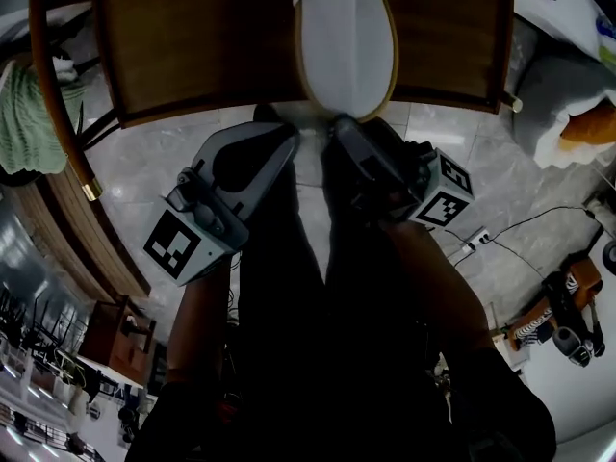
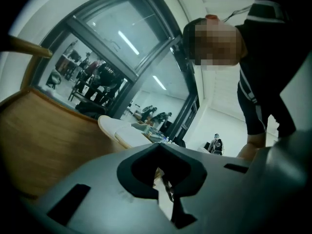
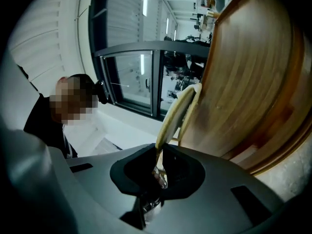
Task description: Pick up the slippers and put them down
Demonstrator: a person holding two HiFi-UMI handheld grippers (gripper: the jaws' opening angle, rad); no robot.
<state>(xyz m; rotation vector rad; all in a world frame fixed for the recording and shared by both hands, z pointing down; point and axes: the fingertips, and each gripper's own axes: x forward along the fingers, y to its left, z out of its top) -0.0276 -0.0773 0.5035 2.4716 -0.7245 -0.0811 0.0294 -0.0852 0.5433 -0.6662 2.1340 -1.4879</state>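
Head view: white slipper (image 1: 346,51) lies lengthwise on the brown wooden chair (image 1: 192,37), heel end hanging over the near edge of the seat. Both grippers reach up to that heel from below. The left gripper (image 1: 284,142) has its tip just left of the heel; the right gripper (image 1: 342,133) has its tip at the heel itself. Marker cubes (image 1: 183,243) sit on the near end of each tool. Pale marbled floor (image 1: 154,162) under the chair; a power strip (image 1: 476,239) with a dark cable lies to the right.

Left gripper view: left gripper (image 2: 163,179) has its jaws drawn together, only a thin slit between them – nothing I can name caught in it. The slipper (image 2: 119,128) rests farther off on the chair seat (image 2: 44,140). A person in dark clothes (image 2: 263,57) leans over at right; big window (image 2: 122,57) behind.

Right gripper view: right gripper (image 3: 156,174) is clamped on the slipper (image 3: 175,116) – its cream edge runs down into the jaw notch and is pinched there. The chair's wood (image 3: 248,82) fills the right side, touching the slipper.
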